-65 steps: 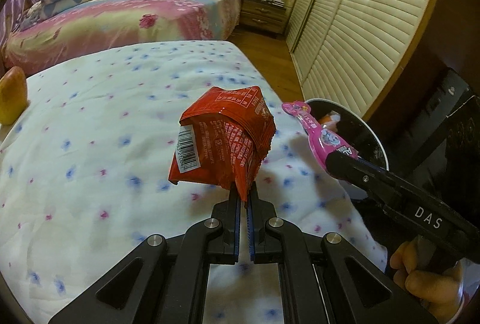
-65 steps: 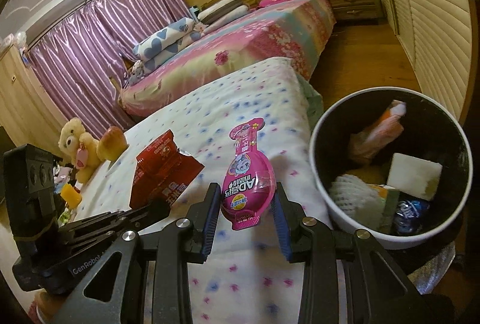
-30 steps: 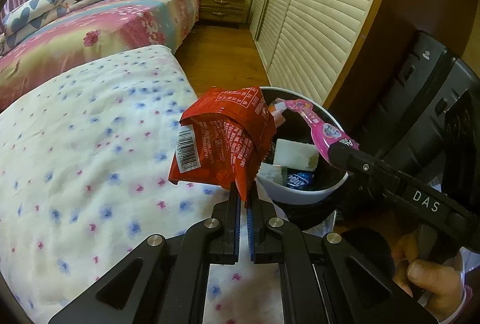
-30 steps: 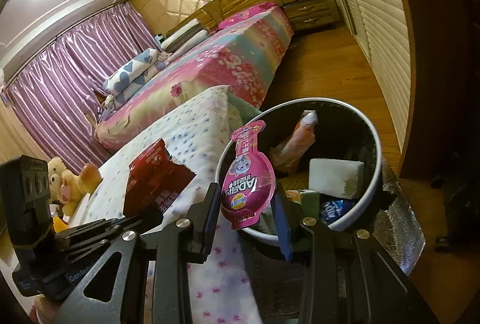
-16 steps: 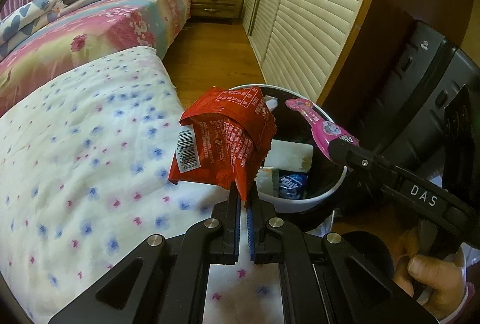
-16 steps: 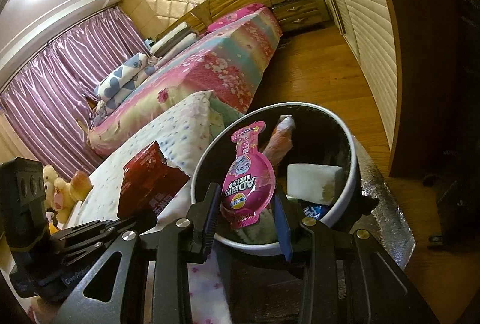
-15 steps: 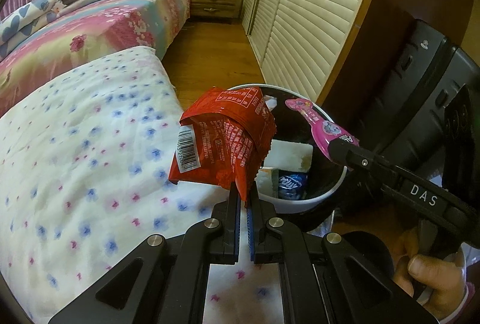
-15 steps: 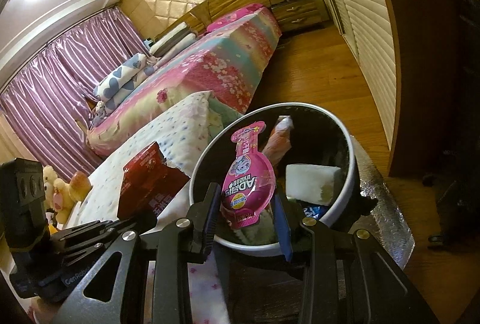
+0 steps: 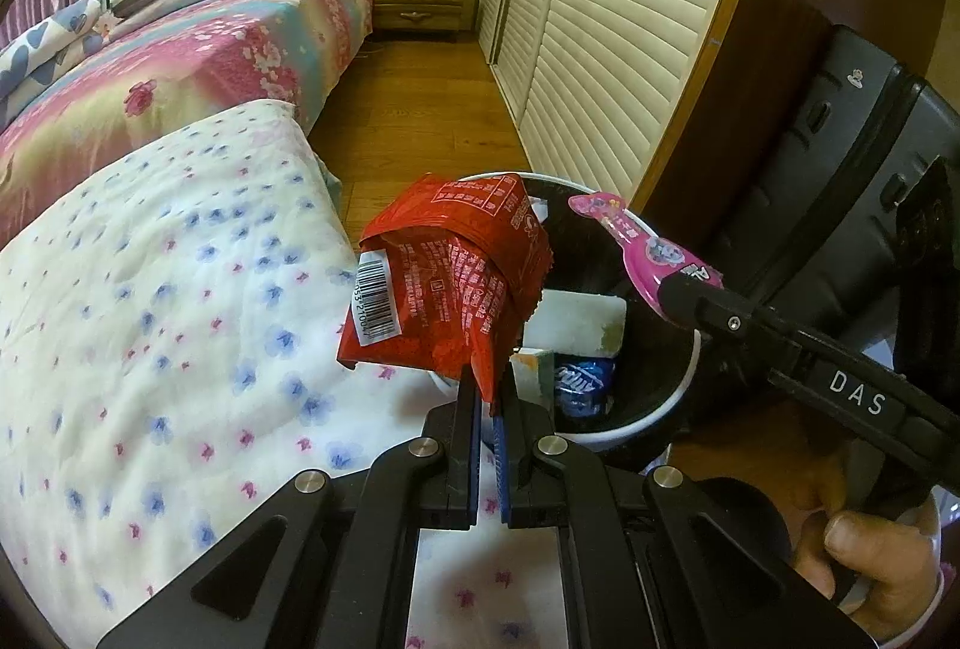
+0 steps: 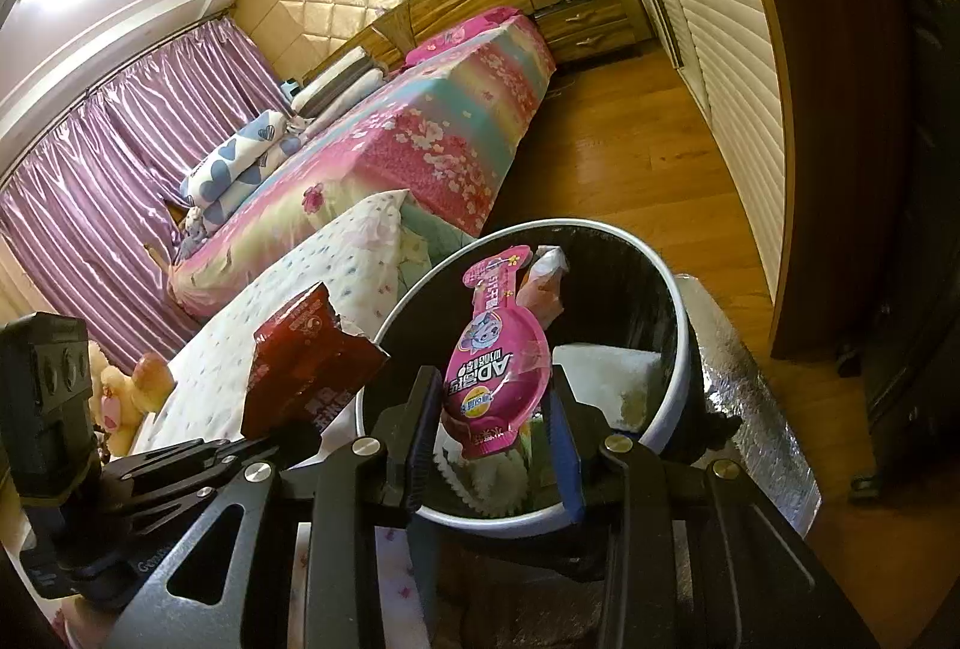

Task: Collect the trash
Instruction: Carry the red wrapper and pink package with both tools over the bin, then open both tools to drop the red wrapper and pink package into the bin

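Observation:
My left gripper (image 9: 489,397) is shut on a red snack wrapper (image 9: 447,283) and holds it at the near-left rim of a round white bin with a black liner (image 9: 654,409). The wrapper also shows in the right wrist view (image 10: 306,361). My right gripper (image 10: 492,415) is shut on a pink drink pouch (image 10: 498,355) and holds it above the bin (image 10: 675,313). The pouch also shows in the left wrist view (image 9: 636,247). The bin holds a white sponge (image 9: 576,322), a blue wrapper (image 9: 582,379) and other trash.
A white flowered bedspread (image 9: 150,325) lies left of the bin. A pink floral bed (image 10: 432,138) stands behind it. Louvred wardrobe doors (image 9: 618,24) line the right wall. A black suitcase (image 9: 840,156) stands right of the bin. A teddy bear (image 10: 126,397) sits at the far left.
Both grippers have moved from over the bedspread to the bin with their loads. The pouch now hangs over the bin opening and the red wrapper is at its rim.

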### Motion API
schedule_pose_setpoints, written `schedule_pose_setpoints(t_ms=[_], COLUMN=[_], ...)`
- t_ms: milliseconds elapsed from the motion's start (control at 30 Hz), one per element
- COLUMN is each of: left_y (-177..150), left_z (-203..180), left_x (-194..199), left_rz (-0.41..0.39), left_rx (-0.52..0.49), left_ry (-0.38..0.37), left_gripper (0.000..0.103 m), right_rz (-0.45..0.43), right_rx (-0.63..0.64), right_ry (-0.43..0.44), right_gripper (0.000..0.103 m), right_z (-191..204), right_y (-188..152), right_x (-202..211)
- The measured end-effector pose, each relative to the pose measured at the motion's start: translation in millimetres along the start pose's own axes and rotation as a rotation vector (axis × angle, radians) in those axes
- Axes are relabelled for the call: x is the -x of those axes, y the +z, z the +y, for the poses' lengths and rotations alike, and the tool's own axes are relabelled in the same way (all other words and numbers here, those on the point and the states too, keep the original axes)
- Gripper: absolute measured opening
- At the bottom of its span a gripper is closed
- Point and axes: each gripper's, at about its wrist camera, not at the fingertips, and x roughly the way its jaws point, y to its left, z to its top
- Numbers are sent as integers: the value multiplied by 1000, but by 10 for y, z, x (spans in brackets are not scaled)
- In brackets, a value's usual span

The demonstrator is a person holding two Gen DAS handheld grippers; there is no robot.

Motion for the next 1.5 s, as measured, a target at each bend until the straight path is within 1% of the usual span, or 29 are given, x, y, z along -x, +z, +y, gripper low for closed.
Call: schedule_pose_setpoints(t_ms=[600,1067,1100,1133,1200,1233,1267,1333,1433,1500], left_y=[81,143,149,153,155,158,151,134,78,23], left_z=[-18,-21,-25,-29,-26,-21,-16,7,54,104], left_x=[-121,-193,-195,-196,-183,-169,-150,-125,-46,37], left_rz=[17,39,40,43,43,36,30,28,14,0], left_rx=[-10,-3,-4,-5,3,4,5,13,31,52], left_ry=[7,-8,-10,-11,-8,-4,-1,-5,2,4], left_gripper=[3,3,5,7,26,29,31,32,36,43], right_rz=[1,20,22,25,25,23,18,4,-7,-14], right_rx=[19,15,12,10,0,-8,-11,-16,-30,-30], right_ry=[-7,-19,-20,-19,-14,-10,-13,-22,-23,-22], right_gripper=[34,35,35,37,40,46,48,51,54,56], right_z=[-15,-21,-20,-22,-38,-46,-54,-58,-69,-54], right_y=[101,172,177,182,197,199,203,205,193,174], right_x=[-71,-156,-163,-167,-169,-160,-147,-116,-70,-42])
